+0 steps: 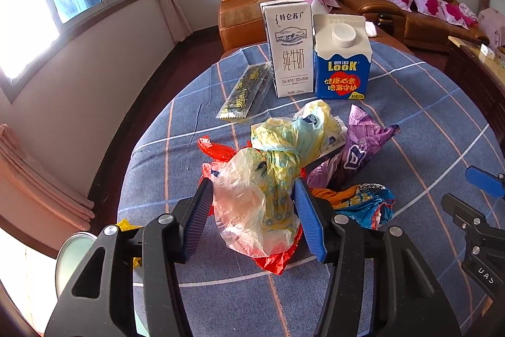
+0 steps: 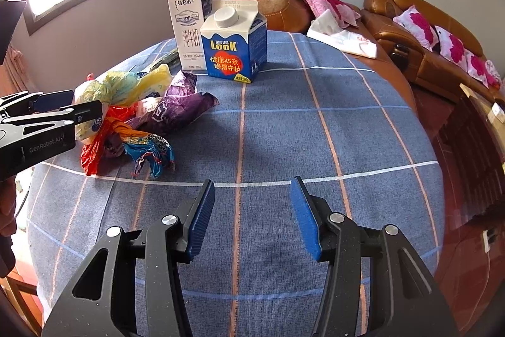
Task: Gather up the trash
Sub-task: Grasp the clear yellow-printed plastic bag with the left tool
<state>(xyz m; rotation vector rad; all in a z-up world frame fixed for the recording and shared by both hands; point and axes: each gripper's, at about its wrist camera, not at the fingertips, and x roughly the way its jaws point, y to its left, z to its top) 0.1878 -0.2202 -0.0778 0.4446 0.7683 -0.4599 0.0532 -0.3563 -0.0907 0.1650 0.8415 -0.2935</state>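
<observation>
Trash: crumpled plastic bags (image 1: 262, 179) heaped on counter (image 1: 426, 116) before cartons | left tool (image 1: 254, 204) pinching the pale bag, pads on both flanks | right tool (image 2: 252, 210) half-wide, empty, heap off to its left | left nearer

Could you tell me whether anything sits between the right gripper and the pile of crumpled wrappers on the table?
Nothing visible does. The right gripper is open over bare tablecloth, and only cloth lies between it and the wrapper pile. The left gripper is at the pile's far side, closed on a plastic bag.
</observation>
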